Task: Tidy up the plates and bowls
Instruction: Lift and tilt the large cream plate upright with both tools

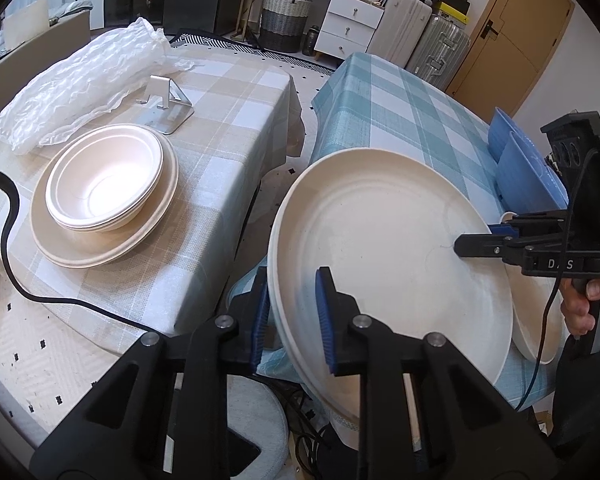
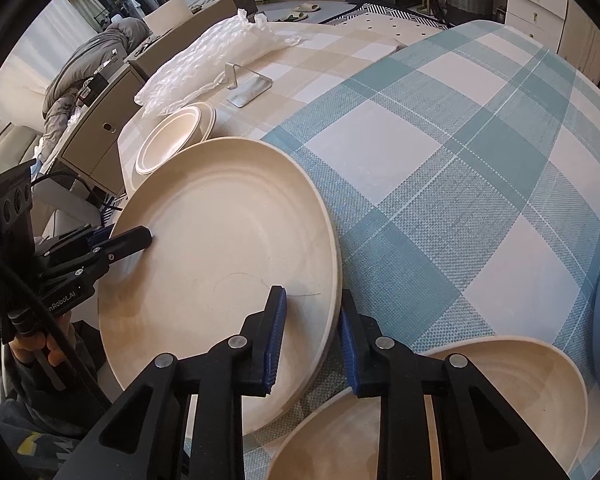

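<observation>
Cream-coloured and round, the large paper-pulp plate [image 1: 388, 248] is held between our two tools, tilted above the edge of the teal-checked tabletop [image 1: 384, 108]. Our left tool [image 1: 293, 318] is closed around the plate's near rim, one blue-padded finger above it and one below. Our right tool [image 2: 312, 332] pinches the opposite rim the same way, fingers narrowed onto the edge. Just beneath our right tool lies a second cream plate [image 2: 512, 392] flat on the teal cloth. Ahead and to the left of our left tool, across a gap, a beige-checked tabletop [image 1: 220, 128] carries a stack of cream bowls [image 1: 104, 184] sitting inside another cream plate [image 1: 100, 248]. Beyond that stack stand a folded metal phone stand [image 1: 166, 110] and a crumpled sheet of white bubble wrap [image 1: 84, 80]. Blue plastic dishes [image 1: 528, 168] lean behind our right tool.
</observation>
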